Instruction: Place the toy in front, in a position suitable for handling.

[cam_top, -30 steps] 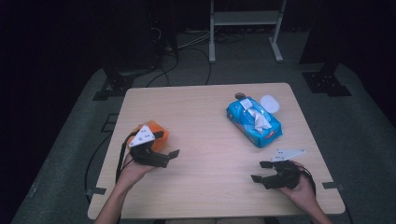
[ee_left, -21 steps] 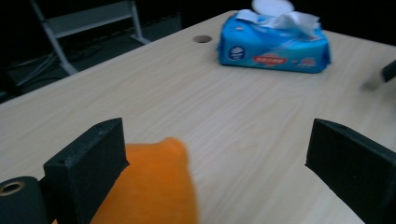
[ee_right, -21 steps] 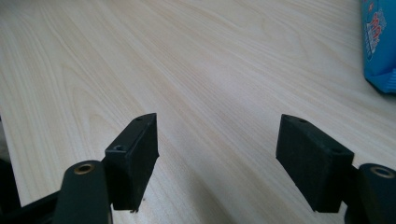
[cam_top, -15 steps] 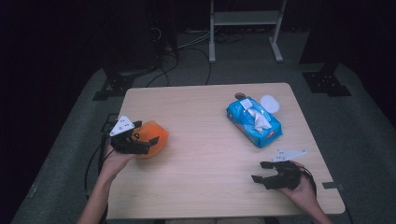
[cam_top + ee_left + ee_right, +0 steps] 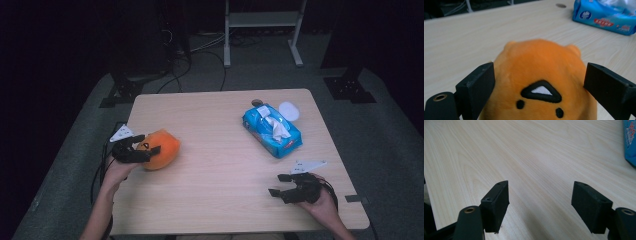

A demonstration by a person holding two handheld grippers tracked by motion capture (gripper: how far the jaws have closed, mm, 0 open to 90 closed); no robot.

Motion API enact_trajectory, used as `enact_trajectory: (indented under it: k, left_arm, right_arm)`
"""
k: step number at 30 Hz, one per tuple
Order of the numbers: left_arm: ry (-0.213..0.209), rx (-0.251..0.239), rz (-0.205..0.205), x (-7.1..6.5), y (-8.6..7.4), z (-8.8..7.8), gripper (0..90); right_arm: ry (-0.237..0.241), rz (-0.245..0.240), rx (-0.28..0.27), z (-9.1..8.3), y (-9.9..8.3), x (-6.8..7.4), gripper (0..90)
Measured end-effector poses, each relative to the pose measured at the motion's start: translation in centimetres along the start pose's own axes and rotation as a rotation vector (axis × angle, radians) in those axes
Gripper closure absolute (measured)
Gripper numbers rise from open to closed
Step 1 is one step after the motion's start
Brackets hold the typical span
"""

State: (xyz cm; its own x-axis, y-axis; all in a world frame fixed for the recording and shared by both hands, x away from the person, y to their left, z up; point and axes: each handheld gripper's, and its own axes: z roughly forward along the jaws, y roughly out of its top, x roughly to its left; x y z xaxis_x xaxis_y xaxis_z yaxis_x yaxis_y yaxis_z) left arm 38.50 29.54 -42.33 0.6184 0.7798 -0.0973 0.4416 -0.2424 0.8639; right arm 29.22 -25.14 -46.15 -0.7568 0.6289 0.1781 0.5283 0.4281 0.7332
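An orange plush toy (image 5: 164, 148) with a stitched black-and-white mouth lies near the table's left edge. My left gripper (image 5: 150, 143) reaches in from its left side, and the toy (image 5: 539, 65) fills the gap between the jaws. Those jaws have just been closing, and both pads touch the plush's sides. My right gripper (image 5: 277, 184) rests low over the table near the front right corner. It stands open with bare wood between its jaws (image 5: 540, 195).
A blue pack of wet wipes (image 5: 272, 131) lies at the back right, with a white round lid (image 5: 289, 111) beside it and a small hole (image 5: 257, 102) in the wooden table (image 5: 215, 170) behind it. Cables and a metal stand lie on the floor beyond.
My left hand has swung from in front of the plush toy round to its left side, and the jaws now flank it. The toy and the right hand have stayed put.
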Motion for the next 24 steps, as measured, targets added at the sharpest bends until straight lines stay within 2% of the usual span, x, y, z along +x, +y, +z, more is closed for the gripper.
enact_trajectory:
  k: [5,9,12,19,24]
  left_arm:
    - [-0.003,0.009,-0.045,0.4,-0.9,0.1,10.6]
    - [0.008,0.019,-0.033,0.1,-1.3,0.1,12.7]
    - [0.013,0.027,-0.002,-0.5,-1.3,0.3,17.0]
    - [0.025,0.048,0.065,-1.4,-1.0,0.3,34.5]
    - [0.046,0.041,0.046,-1.4,-1.0,0.2,40.6]
  right_arm:
    - [-0.003,-0.004,-0.003,0.0,0.0,0.1,29.5]
    - [-0.006,-0.007,0.000,0.0,0.0,0.1,29.9]
    - [-0.007,-0.006,-0.002,-0.1,0.0,0.2,30.1]
    - [-0.022,-0.008,-0.021,-0.4,0.0,0.3,31.8]
    - [-0.019,-0.005,-0.021,-0.4,0.0,0.2,31.8]
